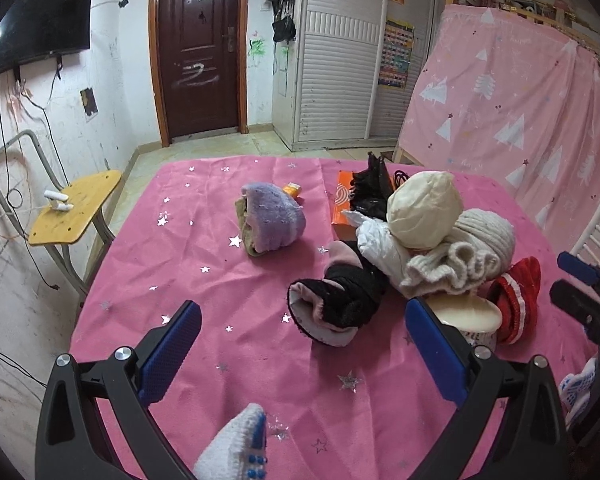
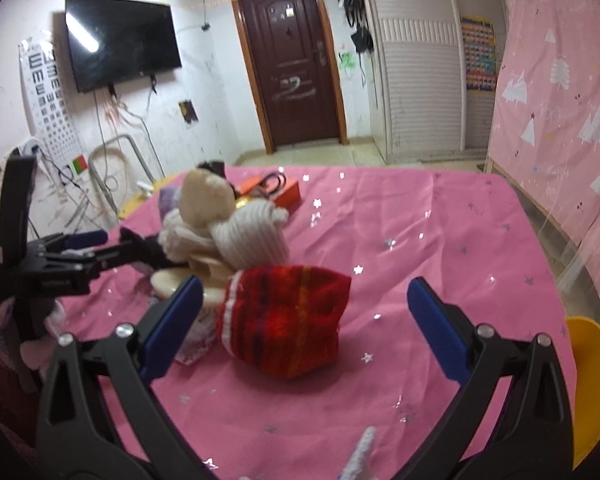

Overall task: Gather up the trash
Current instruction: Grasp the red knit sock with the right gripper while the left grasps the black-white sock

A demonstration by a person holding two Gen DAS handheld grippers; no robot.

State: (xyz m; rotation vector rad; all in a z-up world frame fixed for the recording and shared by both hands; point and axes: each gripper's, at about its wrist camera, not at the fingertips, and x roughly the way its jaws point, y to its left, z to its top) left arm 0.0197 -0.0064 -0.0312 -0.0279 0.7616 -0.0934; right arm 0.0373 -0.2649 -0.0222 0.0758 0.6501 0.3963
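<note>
Several soft bundles lie heaped on the pink surface (image 1: 204, 240), and both my tongs are spread wide with nothing in them.

A paper cup (image 1: 470, 318) stands at the near right of the heap, just beside the red knitted bundle (image 2: 284, 320), which lies between the spread blue pads (image 2: 172, 320) of my right tongs (image 2: 306, 324). Behind the cup I see a white ribbed bundle (image 1: 456, 264) under a cream ball (image 1: 424, 210). My left tongs (image 1: 300, 344) hover released before the black and pink sock roll (image 1: 336, 304). Well apart, farther back, sits a purple fuzzy bundle (image 1: 272, 220); an orange box (image 1: 342, 204) lies behind the heap. Beyond the surface are a dark door (image 1: 198, 48) and a wall television (image 2: 122, 42).
</note>
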